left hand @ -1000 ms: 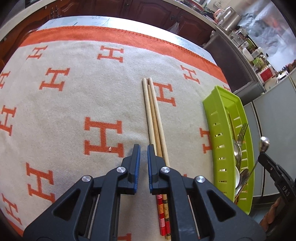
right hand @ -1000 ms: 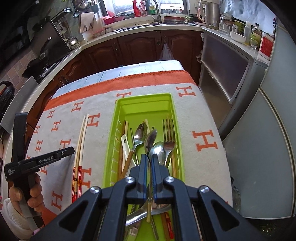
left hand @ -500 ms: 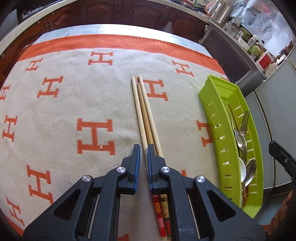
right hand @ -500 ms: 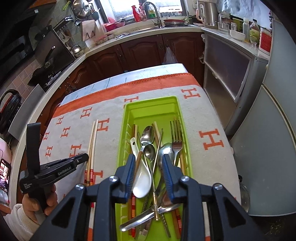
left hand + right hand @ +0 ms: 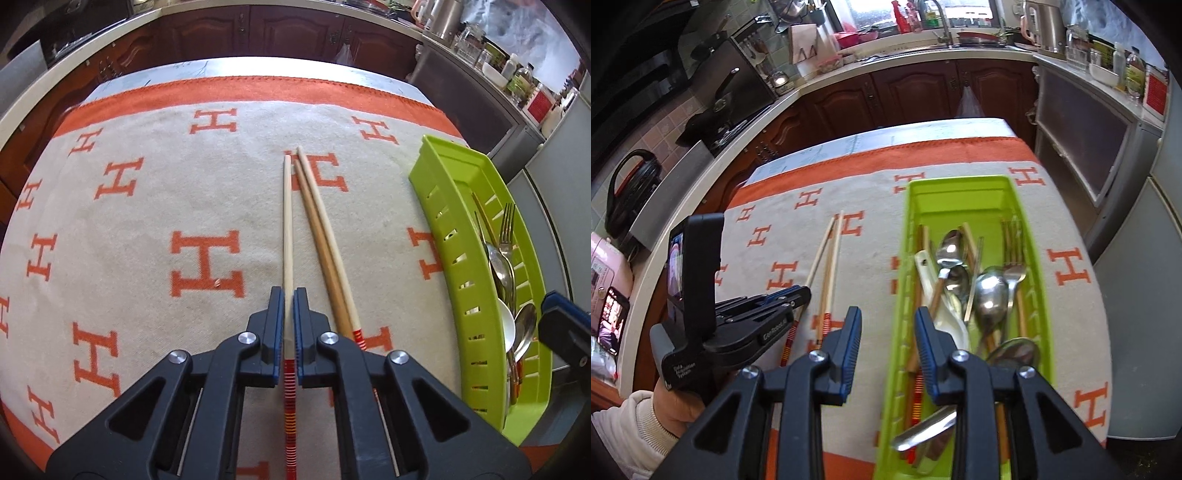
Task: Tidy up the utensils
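Note:
My left gripper [image 5: 289, 295] is shut on one pale chopstick [image 5: 287, 221] with a red striped handle; it also shows in the right wrist view [image 5: 803, 293]. Two more chopsticks [image 5: 325, 236] lie just to its right on the cloth, and show in the right wrist view [image 5: 831, 266]. The green utensil tray [image 5: 960, 192] holds several spoons [image 5: 990, 295], forks [image 5: 1012, 258], a white ladle spoon [image 5: 945, 317] and chopsticks. My right gripper [image 5: 888, 317] is open and empty above the tray's left wall. The tray shows at the right of the left wrist view [image 5: 454, 236].
A beige cloth with orange H marks [image 5: 207, 266] covers the table. Dark wood cabinets [image 5: 923, 92] and a counter with a sink stand behind. A grey cabinet and fridge [image 5: 1137, 206] are to the right of the table.
My right gripper let go of the spoon into the tray, opened and moved left over the tray's wall. My left gripper closed on one chopstick and pulled it apart from the other two.

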The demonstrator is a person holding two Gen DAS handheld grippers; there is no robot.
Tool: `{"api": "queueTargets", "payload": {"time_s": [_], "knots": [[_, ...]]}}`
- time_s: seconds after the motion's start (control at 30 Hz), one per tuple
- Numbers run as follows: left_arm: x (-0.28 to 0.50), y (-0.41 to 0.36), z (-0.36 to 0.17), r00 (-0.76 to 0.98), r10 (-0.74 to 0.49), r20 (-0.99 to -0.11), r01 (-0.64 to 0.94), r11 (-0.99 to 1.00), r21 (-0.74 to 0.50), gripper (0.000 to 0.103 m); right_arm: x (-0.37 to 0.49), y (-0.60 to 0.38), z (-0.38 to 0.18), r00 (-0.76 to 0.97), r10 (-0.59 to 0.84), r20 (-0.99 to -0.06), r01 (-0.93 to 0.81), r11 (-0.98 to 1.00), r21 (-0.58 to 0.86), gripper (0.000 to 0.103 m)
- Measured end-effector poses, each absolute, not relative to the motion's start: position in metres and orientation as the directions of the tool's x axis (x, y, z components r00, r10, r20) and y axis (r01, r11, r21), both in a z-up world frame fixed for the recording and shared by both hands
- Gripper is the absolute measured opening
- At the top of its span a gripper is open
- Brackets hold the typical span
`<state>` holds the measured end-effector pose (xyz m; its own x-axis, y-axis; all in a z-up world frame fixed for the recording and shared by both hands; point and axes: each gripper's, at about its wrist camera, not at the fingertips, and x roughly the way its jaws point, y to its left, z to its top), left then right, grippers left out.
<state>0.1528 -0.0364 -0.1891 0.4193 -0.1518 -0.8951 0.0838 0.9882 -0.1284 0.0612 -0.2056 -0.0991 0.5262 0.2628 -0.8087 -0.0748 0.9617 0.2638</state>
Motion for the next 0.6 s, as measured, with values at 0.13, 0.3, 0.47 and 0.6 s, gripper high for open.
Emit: {"api": "queueTargets", "payload": {"time_s": [0.13, 0.3, 0.47, 0.6], "knots": [[0.139, -0.015, -0.174, 0.432, -0.169, -0.886, 0.060, 0.985, -0.159, 0.003, 0.065, -0.187, -0.103, 0.501, 0.304, -0.810, -0.117, 0.951, 0.285, 0.029], [0.125, 0.011, -0.149, 0.449, -0.174, -0.876, 0.030, 0.983, -0.180, 0.003, 0.075, -0.164, -0.111, 0.461, 0.342, -0.819, -0.157, 0.939, 0.304, 0.029], [0.112, 0.036, -0.123, 0.488, -0.175, -0.855, -0.004, 0.979, -0.203, 0.003, 0.084, -0.148, -0.127, 0.411, 0.342, -0.845, -0.157, 0.940, 0.304, 0.023], [0.107, 0.049, -0.113, 0.500, -0.177, -0.848, -0.024, 0.976, -0.218, 0.003, 0.089, -0.138, -0.140, 0.380, 0.330, -0.864, -0.149, 0.944, 0.294, 0.015]]}}
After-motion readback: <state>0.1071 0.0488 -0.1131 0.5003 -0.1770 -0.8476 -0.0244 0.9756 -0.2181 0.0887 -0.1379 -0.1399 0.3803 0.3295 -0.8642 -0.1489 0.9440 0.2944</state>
